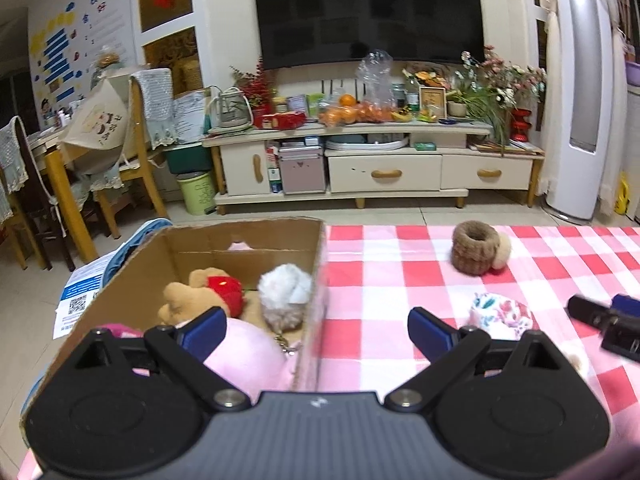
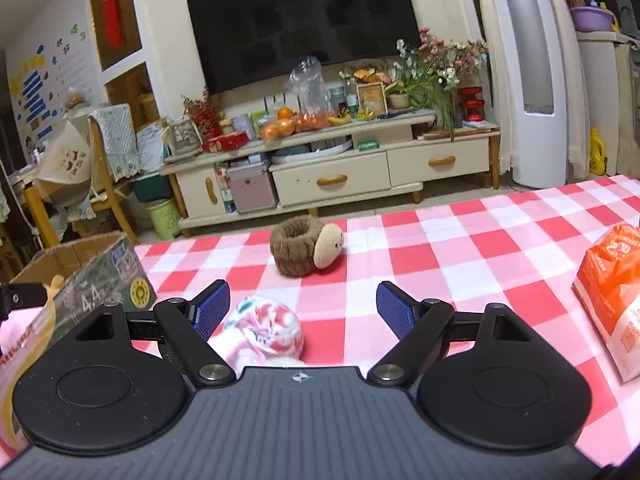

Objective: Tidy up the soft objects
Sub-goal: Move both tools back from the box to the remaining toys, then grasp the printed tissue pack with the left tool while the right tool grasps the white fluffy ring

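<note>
- Living room, TV stand behind; checked tabletop [image 2: 460, 256] carries a box [image 1: 176, 248] at its left edge.
- Box holds a bear [image 1: 192, 296] and pompom [image 1: 285, 284], seemingly sorted already.
- Floral toy [image 2: 268, 328] and brown toy [image 2: 296, 252] lie right of the box, unsorted.
- Left gripper [image 1: 316, 326]: fingers wide, empty, over the box's right wall.
- Right gripper [image 2: 304, 308]: fingers wide, straddling the floral toy, likely the next pick.

"4.4" printed on cardboard box [image 2: 116, 280] side; other print illegible.
</note>
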Tool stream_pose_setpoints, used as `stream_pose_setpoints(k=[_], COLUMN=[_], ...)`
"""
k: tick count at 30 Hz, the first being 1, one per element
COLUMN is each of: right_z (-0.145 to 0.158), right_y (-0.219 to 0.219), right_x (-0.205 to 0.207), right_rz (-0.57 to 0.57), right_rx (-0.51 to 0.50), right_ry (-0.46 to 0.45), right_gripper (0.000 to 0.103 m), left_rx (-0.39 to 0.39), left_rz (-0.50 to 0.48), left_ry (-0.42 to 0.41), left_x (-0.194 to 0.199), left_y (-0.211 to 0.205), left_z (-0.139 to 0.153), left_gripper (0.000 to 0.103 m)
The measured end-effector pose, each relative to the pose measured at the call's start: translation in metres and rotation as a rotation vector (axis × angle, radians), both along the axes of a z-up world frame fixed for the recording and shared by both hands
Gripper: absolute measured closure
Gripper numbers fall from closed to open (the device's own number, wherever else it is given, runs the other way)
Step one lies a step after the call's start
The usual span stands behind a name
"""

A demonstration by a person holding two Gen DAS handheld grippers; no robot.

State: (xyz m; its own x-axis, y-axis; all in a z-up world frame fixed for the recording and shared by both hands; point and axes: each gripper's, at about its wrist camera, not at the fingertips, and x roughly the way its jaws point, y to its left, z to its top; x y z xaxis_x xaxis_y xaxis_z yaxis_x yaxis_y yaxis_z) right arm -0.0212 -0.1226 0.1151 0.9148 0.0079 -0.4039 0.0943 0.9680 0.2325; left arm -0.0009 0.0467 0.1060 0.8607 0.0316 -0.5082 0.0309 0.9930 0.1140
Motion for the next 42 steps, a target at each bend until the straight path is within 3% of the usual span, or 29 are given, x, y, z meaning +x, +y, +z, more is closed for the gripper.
stream_pose_setpoints(k=[15,23,30,34,42], right_z=[-0.037,-0.05,-0.056,-0.057,-0.059], right_y=[0.033,0.004,-0.024,-0.036,-0.044], right_x=[0.011,0.013,0.003,0.003,0.005], right_rz=[0.146,0.184,0.158,0.121,0.122], right_rx=[-0.091,-0.079,-0.058,-0.076,-0.044], right_ry=[0.125,0.136,0.143,0.142,0.149], right_gripper=[0.0,0.0,0.0,0.0,0.0], left_rx=[0.014,0.011,-0.014,0.02,0.001], left_rz=[-0.083,-0.243,-0.405,-0.41,-0.359], left_ry=[0.048,0.133,0.26,0.272,0.243], left_x=[-0.005,-0.029,-0.057,-0.069,-0.066], left_y=[-0.029,-0.053,-0.081,-0.095,-0.105], left_z=[-0.013,-0.036,-0.069,-0.081,-0.088], left_gripper=[0.006,0.006,0.006,0.006,0.006])
